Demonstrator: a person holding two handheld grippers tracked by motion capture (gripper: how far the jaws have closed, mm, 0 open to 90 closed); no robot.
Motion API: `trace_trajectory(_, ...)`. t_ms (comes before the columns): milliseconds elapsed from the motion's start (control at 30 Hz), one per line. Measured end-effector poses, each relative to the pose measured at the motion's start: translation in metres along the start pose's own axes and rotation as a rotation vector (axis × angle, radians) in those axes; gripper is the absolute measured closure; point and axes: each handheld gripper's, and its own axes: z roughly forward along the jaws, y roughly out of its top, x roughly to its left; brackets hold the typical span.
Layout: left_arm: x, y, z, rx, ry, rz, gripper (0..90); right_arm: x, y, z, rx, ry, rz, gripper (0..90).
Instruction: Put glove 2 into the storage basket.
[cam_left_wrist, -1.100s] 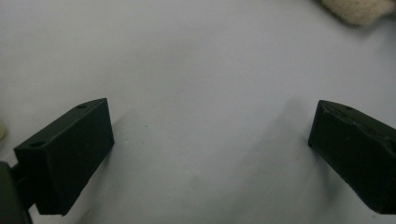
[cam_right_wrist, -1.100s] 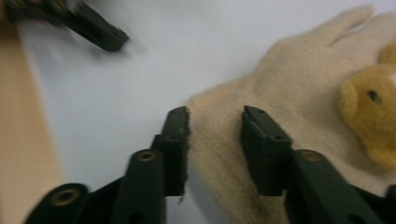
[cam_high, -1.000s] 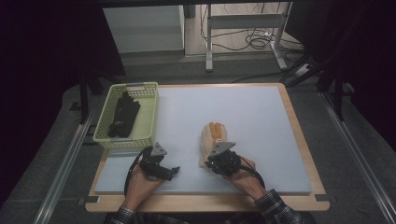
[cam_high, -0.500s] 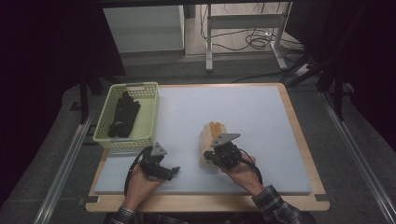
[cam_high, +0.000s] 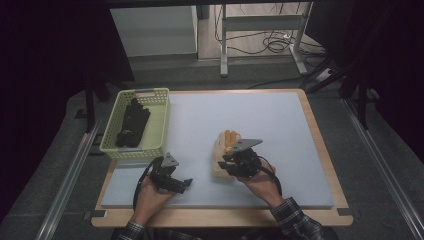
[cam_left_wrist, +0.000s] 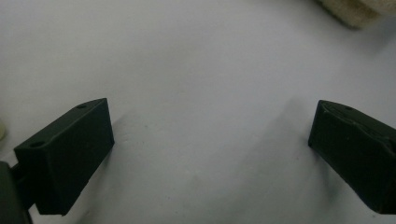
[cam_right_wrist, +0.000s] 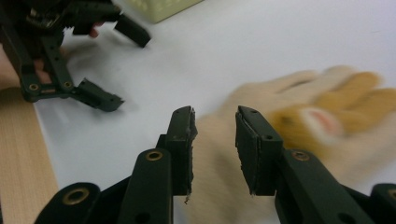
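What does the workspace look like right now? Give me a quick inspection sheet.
Surface: pale mat on a wood-edged table, flat and dry.
Job's things: cream glove with orange fingertips lying flat on the mat; green basket at the left edge holding dark gloves.
Clutter: nothing seen.
Grippers: right gripper above the glove's cuff, jaws just been opening, a narrow gap between them, pads not pressing the fabric; left gripper wide open over bare mat, holding nothing.
Cables: a black cable loops from the left gripper; loose cables on the floor beyond the table.
Surroundings: metal frame legs and dark curtains behind.
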Motion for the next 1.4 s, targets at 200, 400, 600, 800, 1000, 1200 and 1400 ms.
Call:
trace_trajectory(200, 0.000, 0.000, 0.000, 0.000, 0.000, -0.002, 0.1, -0.025, -0.025, -0.009, 0.024, -0.014, 0.049, 86.3)
trace_trajectory(400, 0.000, 0.000, 0.000, 0.002, -0.001, 0.000, 0.1, -0.036, -0.048, -0.005, 0.054, -0.043, 0.058, 88.7)
trace_trajectory(600, 0.000, 0.000, 0.000, -0.001, 0.000, -0.003, 0.1, -0.037, -0.060, 0.001, 0.062, -0.045, 0.063, 88.5)
trace_trajectory(800, 0.000, 0.000, 0.000, -0.002, 0.000, -0.003, 0.2, -0.034, -0.063, 0.011, 0.056, -0.017, 0.069, 88.5)
trace_trajectory(1000, 0.000, 0.000, 0.000, -0.001, 0.000, -0.003, 0.2, -0.029, -0.058, 0.018, 0.057, 0.008, 0.061, 88.5)
trace_trajectory(1200, 0.000, 0.000, 0.000, -0.001, -0.001, -0.003, 0.2, -0.022, -0.052, 0.028, 0.059, 0.026, 0.044, 88.4)
trace_trajectory(1400, 0.000, 0.000, 0.000, -0.001, 0.000, -0.003, 0.2, -0.016, -0.044, 0.039, 0.055, 0.031, 0.031, 88.1)
